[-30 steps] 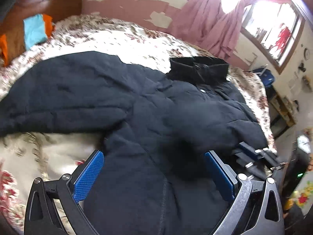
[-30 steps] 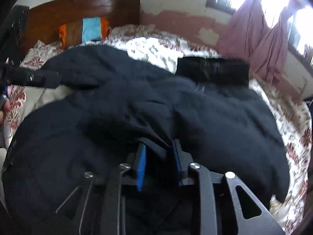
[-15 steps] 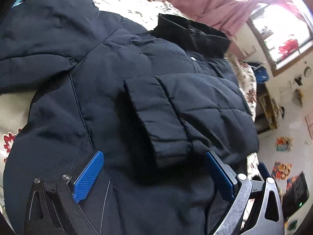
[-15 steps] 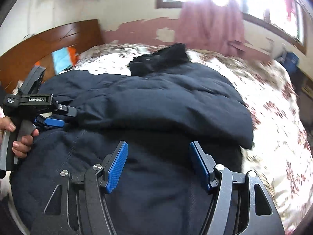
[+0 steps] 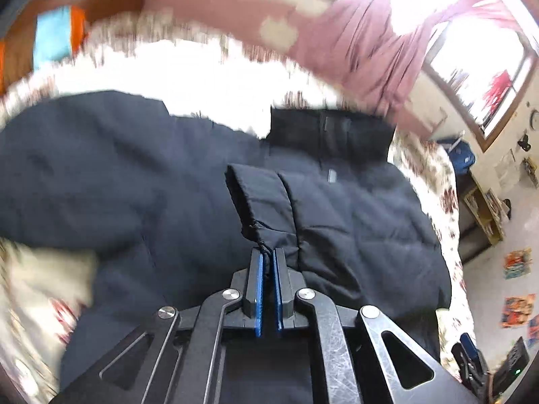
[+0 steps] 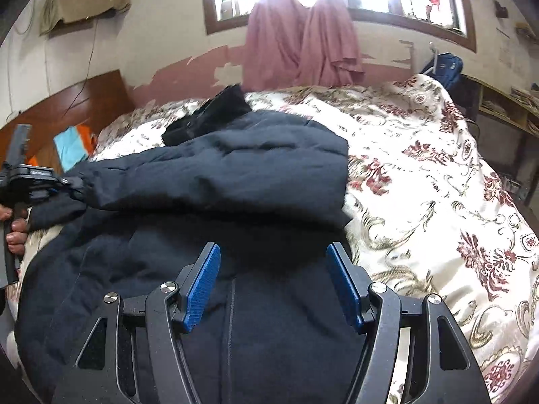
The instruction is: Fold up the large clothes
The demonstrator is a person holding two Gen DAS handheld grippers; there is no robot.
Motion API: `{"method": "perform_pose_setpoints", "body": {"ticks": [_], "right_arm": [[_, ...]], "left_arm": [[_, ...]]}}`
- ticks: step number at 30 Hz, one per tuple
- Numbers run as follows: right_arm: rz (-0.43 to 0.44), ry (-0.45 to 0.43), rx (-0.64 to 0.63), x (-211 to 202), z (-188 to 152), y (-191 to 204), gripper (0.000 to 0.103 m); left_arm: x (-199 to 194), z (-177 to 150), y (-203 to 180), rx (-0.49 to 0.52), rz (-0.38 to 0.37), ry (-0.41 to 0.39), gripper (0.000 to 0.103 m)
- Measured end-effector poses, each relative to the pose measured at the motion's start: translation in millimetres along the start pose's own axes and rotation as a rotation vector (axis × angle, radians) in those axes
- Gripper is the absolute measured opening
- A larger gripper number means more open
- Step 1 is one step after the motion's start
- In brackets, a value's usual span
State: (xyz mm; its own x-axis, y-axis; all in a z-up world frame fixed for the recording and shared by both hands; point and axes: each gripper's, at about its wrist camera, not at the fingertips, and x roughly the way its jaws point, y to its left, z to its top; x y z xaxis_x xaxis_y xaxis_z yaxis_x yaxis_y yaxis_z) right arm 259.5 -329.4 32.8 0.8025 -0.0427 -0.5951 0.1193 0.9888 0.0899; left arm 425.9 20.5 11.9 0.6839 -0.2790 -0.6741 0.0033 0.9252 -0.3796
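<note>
On the bed [image 6: 438, 175], over its floral cover, we find the dark padded jacket [image 6: 209, 181] spread flat, collar [image 5: 331, 133] toward the far wall. In the left wrist view, the left hand-held gripper [image 5: 268, 262] has its blue pads pressed together on the cuff [image 5: 257, 198] of a sleeve lying across the jacket's chest. Only the right wrist view shows that gripper from the side [image 6: 37, 181], with the person's fingers [image 6: 15, 232] on its handle. The right hand-held gripper [image 6: 273, 266] hovers wide open over the jacket's lower body, holding nothing. We note pink curtains [image 6: 299, 43] at a bright window, peeling wall paint, and a wooden headboard [image 6: 67, 104].
</note>
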Motion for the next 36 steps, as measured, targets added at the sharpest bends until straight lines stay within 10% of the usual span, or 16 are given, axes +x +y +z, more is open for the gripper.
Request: {"method": "perform_pose_setpoints", "body": {"ticks": [5,18,24,28,34,36], "right_arm": [[-0.011,-0.054,0.036,26,28,-5,0.041],[-0.002,0.135,0.02,137,34,10,0.031],[-0.038,0.116,-0.01,129,32,20,0.032],[-0.026,0.101,0.02,115,37,26,0.057],[0.054,0.045,-0.039,91,56,77,0.071],[0.082,0.037,-0.087,86,61,105,0.072]], "left_arm": [[-20,26,-1,0.111,0.149,-0.112,0.006],[59,-13,50,0.063,0.241,0.132,0.007],[56,-14,63,-0.011,0.168,0.143,0.011],[39,-15,85,-0.126,0.048,0.141,0.015],[5,-18,131,-0.327,-0.079,0.125,0.034],[-10,-19,148,-0.372,-0.084,0.101,0.057]]}}
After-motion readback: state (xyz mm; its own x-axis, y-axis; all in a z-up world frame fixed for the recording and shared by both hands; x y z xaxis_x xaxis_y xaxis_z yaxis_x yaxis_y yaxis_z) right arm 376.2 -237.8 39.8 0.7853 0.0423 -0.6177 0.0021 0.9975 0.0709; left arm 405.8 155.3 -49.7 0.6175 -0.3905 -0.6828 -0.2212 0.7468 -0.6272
